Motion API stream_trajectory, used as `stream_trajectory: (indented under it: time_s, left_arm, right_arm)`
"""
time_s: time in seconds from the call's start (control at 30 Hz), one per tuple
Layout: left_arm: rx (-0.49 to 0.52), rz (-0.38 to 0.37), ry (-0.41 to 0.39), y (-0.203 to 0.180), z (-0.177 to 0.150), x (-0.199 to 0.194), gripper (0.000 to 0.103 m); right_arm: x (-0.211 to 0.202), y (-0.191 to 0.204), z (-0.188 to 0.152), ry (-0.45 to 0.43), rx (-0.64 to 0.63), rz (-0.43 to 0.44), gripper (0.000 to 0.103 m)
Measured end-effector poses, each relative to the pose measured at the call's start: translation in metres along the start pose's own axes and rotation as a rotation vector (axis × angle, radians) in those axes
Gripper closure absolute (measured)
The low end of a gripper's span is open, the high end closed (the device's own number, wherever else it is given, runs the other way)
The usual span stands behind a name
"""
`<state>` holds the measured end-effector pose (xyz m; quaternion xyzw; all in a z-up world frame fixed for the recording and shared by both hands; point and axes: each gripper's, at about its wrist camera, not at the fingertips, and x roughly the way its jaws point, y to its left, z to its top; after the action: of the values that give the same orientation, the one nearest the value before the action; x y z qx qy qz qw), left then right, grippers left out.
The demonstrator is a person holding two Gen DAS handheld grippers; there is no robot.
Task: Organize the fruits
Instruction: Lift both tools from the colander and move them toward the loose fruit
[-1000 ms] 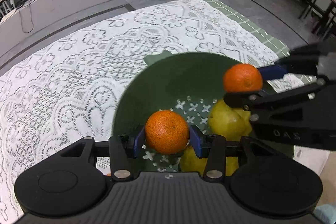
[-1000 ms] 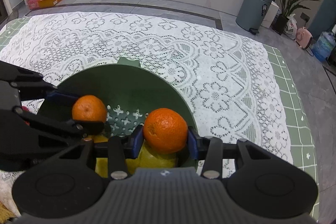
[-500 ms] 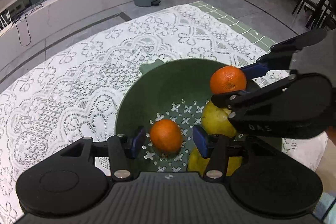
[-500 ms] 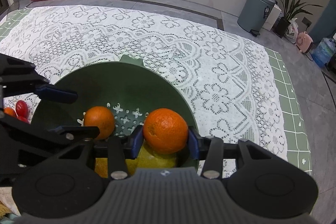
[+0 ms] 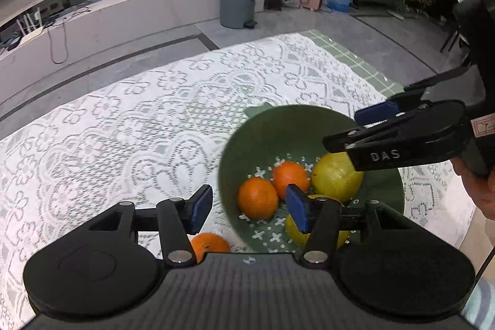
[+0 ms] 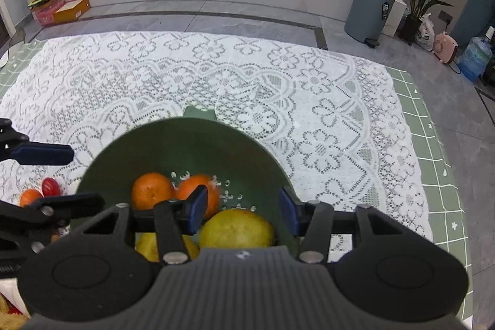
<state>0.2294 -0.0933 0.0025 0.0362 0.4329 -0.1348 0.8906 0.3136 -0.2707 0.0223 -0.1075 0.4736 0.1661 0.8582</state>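
Fruits are gathered in the green colander [image 6: 191,138], which is judged to serve as the collecting place, since its curved wall keeps round pieces from rolling across the lace cloth [image 6: 216,73] on the bench.

Seen along the right claw [image 6: 241,207], the fingers are spread wide apart and nothing is held between them. Directly beneath and just ahead of the gap a large yellow fruit [image 6: 236,228] is seen, and a second yellow fruit [image 6: 148,246] is partly hidden under the left finger. Slightly farther ahead and to the left, two oranges [image 6: 151,190] lie side by side on the perforated floor, the nearer one [image 6: 198,190] half covered by the left pad and blurred.

The left claw [image 5: 247,211] is likewise held wide open and empty. Its right pad stands over the colander's near rim [image 5: 225,200] while its left pad hangs over the cloth outside. Both oranges [image 5: 257,198] are seen just ahead, between the pads and a little to the right. Another orange [image 5: 210,243] is left outside the colander, close under the left finger, and is judged a likely next piece. A small red fruit [image 6: 51,187] also lies outside, to the far left of the right claw.

Farther off, only cloth is seen.
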Motion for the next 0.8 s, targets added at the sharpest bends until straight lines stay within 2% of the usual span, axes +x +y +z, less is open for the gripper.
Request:
stream_trajectory:
  time_s: [0.33, 0.8]
  left_arm:
    - [-0.023, 0.03, -0.057, 0.01, -0.017, -0.045, 0.039]
    - [-0.091, 0.111, -0.139, 0.035, -0.075, -0.108, 0.037]
  right_arm:
    - [-0.046, 0.021, -0.008, -0.041, 0.037, 0.027, 0.052]
    - [-0.093, 0.091, -0.067, -0.196, 0.166, 0.201, 0.051]
